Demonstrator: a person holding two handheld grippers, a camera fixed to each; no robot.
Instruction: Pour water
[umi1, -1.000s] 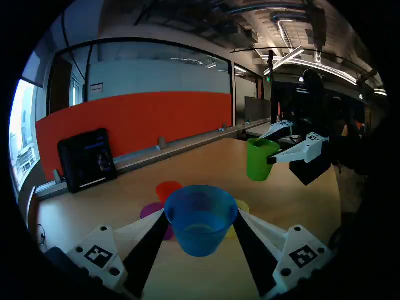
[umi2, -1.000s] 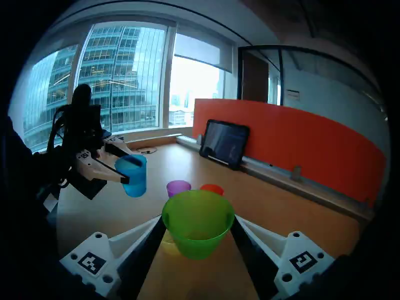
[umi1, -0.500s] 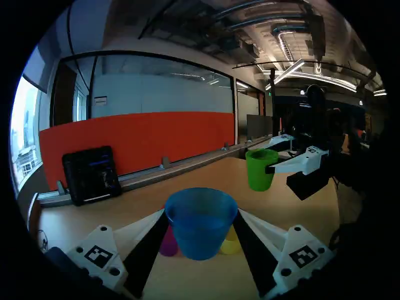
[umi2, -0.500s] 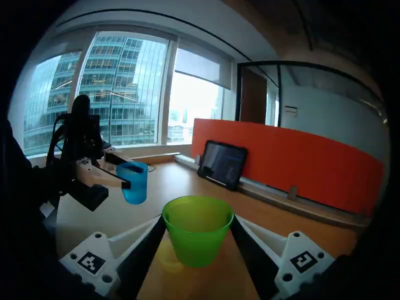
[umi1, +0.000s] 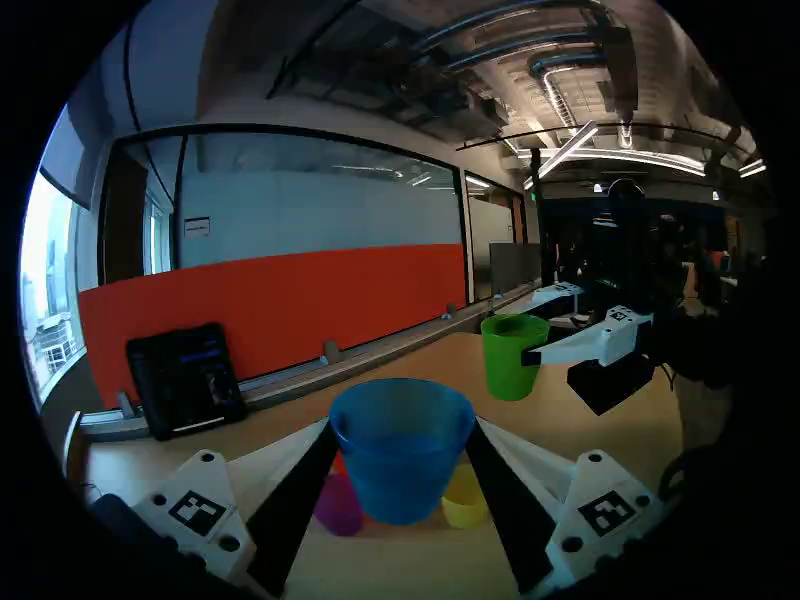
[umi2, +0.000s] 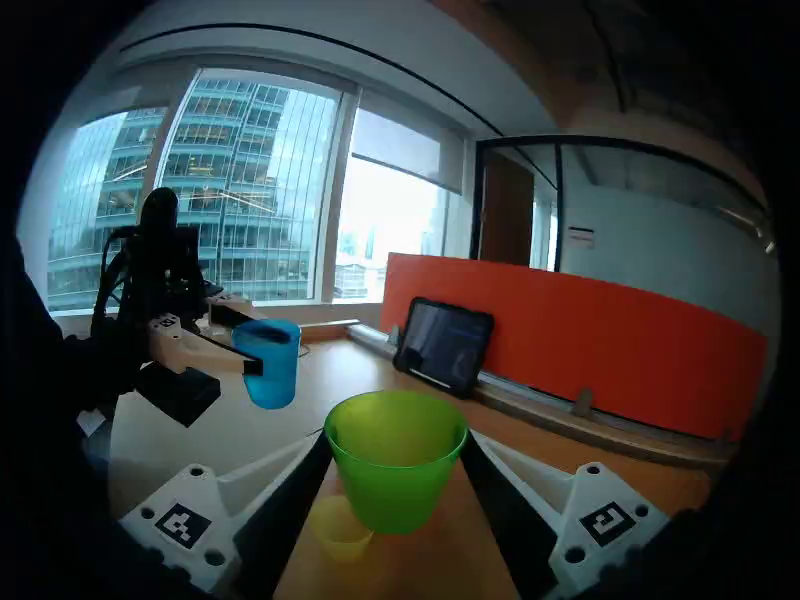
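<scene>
A dark tablet (umi1: 185, 380) leans against the orange partition (umi1: 300, 300) at the far left, while a purple cup (umi1: 340, 505) and a yellow cup (umi1: 465, 497) stand near on the wooden table (umi1: 560, 425)

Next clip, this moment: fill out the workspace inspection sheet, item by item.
Surface: wooden table, bare wood, no spill seen.
Job's things: blue cup and green cup, both upright, held above the table, apart from each other.
Clutter: purple cup and yellow cup standing on the table below the blue cup; tablet propped up by the orange partition.
Grippers: left tongs shut on the blue cup; right tongs shut on the green cup.
Cables: dark lead looping up behind the left tongs, in the right gripper view.
Surroundings: windows facing towers; strip lights overhead.
</scene>
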